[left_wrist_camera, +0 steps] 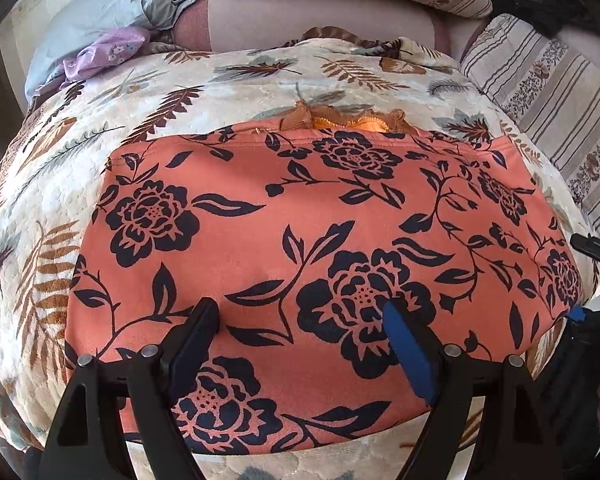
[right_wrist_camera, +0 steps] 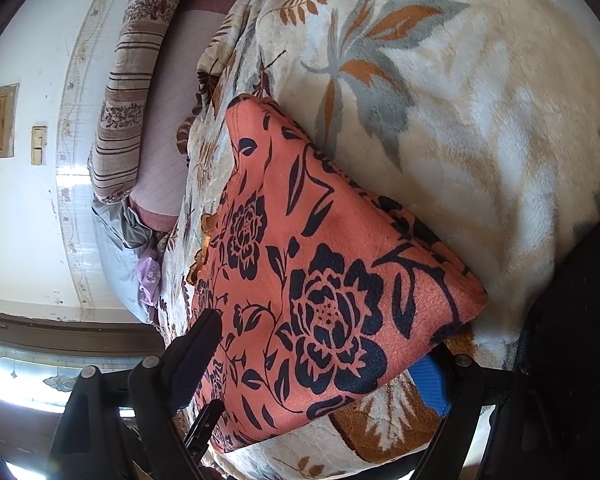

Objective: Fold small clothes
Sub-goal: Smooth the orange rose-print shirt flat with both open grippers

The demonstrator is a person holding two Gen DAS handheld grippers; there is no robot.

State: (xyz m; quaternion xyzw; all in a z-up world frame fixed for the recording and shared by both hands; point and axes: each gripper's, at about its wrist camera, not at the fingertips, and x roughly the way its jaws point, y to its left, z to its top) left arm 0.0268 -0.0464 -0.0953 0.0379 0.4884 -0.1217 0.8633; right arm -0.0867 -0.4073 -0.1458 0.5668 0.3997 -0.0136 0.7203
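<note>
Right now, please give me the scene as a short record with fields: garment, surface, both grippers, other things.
garment: orange floral cloth, lying flat, frilled edge at its far side
surface: leaf-print blanket
left gripper: open, fingers over the cloth
right gripper: open, jaws astride a cloth corner
other things: striped pillows, lilac cloth

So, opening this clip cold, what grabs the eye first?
The orange garment with dark flowers, folded into a rough rectangle, lies flat mid-frame on the cream leaf-print blanket. Both grippers are open: the left gripper straddles its near edge, and the right gripper straddles one corner. Striped pillows sit beyond the blanket.
</note>
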